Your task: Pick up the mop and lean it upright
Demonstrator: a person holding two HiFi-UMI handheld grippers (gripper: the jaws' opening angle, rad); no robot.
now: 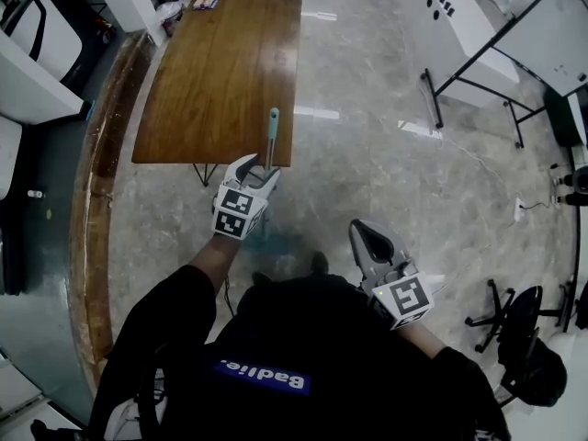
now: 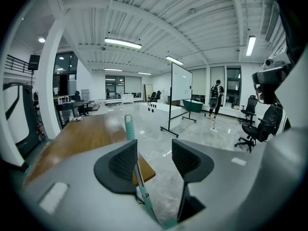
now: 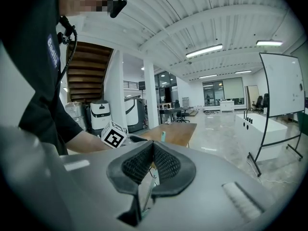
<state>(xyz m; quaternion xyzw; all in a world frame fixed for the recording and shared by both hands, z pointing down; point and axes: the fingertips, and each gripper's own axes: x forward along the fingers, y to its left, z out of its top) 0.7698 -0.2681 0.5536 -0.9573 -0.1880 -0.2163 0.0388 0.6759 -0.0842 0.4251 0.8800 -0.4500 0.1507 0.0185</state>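
Mop (image 1: pixel 272 136) upright against the near edge of a wooden table (image 1: pixel 220 72), its teal-tipped handle rising between the spread jaws of the left hand-held gripper (image 1: pixel 258 173). In the left gripper view the shaft runs just beside the left pad, with open space to the other pad; whether it touches that pad cannot be told. The right hand-held gripper (image 3: pixel 153 148) hangs off to the side, near the person's body, jaws pressed together with nothing in them.

The job appears all but done, with the step in hand being the letting go. Done well, that means keeping the jaws wide and drawing the left hand-held gripper straight back off the shaft, without brushing either pad against it. It also means waiting to see that the handle rests on the table edge on its own. The likely risk is the mop's foot sliding out, since only the table's thin edge props it.

The floor (image 1: pixel 386 182) is polished grey stone, glossy enough to mirror the ceiling lights (image 2: pixel 122 43). Around it spreads an open office: a rolling whiteboard (image 2: pixel 182 82), office chairs (image 2: pixel 250 110), a white pillar (image 2: pixel 50 81) and a distant person (image 2: pixel 215 99).
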